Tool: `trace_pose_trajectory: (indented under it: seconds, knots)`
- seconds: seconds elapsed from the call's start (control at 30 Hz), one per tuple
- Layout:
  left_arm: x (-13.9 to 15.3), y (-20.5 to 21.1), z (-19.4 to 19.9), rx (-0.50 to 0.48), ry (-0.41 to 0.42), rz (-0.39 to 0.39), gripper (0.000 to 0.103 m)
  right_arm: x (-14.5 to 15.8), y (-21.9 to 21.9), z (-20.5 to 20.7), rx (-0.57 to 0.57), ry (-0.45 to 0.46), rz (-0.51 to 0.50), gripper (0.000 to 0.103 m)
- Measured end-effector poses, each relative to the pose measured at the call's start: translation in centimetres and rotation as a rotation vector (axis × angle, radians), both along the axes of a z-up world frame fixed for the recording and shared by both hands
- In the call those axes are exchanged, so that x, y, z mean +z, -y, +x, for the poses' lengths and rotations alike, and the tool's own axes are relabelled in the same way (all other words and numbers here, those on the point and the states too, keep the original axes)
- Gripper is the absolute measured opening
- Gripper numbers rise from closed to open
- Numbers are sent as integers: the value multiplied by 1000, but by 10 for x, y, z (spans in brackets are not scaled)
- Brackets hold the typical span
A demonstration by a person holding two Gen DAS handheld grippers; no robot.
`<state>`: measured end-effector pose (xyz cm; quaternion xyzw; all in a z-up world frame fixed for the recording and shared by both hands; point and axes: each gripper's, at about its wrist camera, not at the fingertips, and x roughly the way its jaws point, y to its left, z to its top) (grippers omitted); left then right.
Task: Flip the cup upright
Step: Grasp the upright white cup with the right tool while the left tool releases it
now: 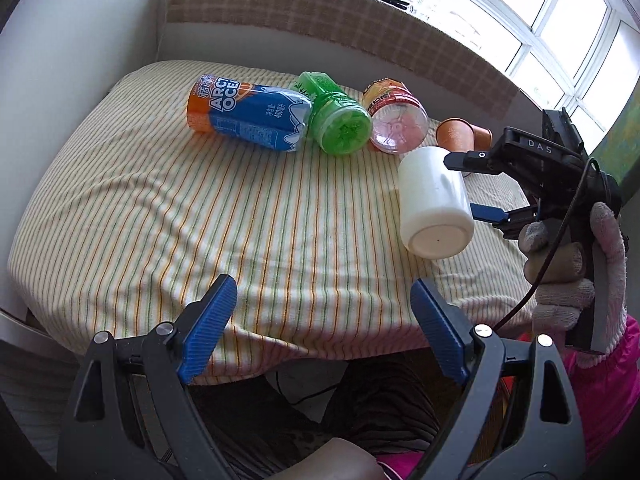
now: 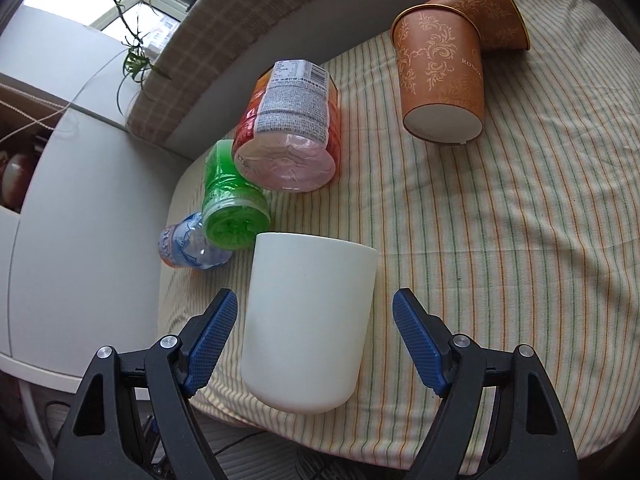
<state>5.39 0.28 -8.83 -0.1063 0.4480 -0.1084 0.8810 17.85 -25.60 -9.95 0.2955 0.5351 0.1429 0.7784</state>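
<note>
My left claw (image 1: 324,328) hangs spread and empty over the near edge of the worktop (image 1: 160,208). Ahead and to its right, the white cup (image 1: 434,204) lies on its side, mouth pointing away, between the parted fingers of my right claw (image 2: 316,344), which straddles it without gripping. The step in hand looks like the grasp: next I must close on the cup's walls and rotate it onto its base. Beyond my claws lie three plastic bottles (image 1: 340,120) and two brown paper cups (image 2: 444,80) on striped cloth, under a sunlit window (image 1: 560,20).
</note>
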Motion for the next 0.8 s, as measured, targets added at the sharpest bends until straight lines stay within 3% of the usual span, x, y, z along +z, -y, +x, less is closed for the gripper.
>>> trace_pose_trajectory:
  seconds: [0.57, 0.63, 0.8]
  knots:
    - [11, 8, -4, -26, 30, 14, 91, -15, -16, 29, 74, -110, 17, 80]
    - [11, 8, -4, -23, 31, 9, 91, -16, -19, 29, 81, -122, 14, 75]
    - [12, 8, -4, -23, 29, -1, 91, -14, -23, 29, 97, -114, -6, 75]
